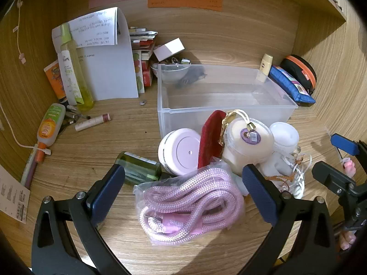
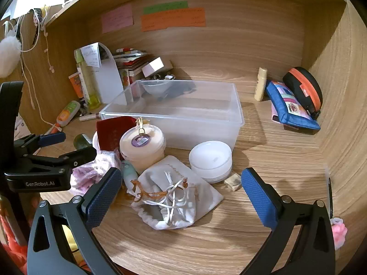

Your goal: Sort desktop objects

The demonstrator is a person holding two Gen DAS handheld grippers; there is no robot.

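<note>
Pink braided rope in a clear plastic bag [image 1: 190,208] lies low centre between your left gripper [image 1: 183,197]'s wide-open jaws; your right gripper [image 2: 181,197], equally spread and empty, frames the grey drawstring pouch [image 2: 176,194] before the translucent plastic bin [image 2: 183,123].

The setting was a wooden desk [image 2: 263,206] enclosed by a wood-grain back wall [image 2: 240,45] at twelve o'clock and a side wall [image 2: 339,105] at three o'clock. Coloured paper notes [image 2: 172,18] were stuck to the back wall. A shelf edge [image 2: 75,2] ran at eleven o'clock, brightly lit behind.
</note>
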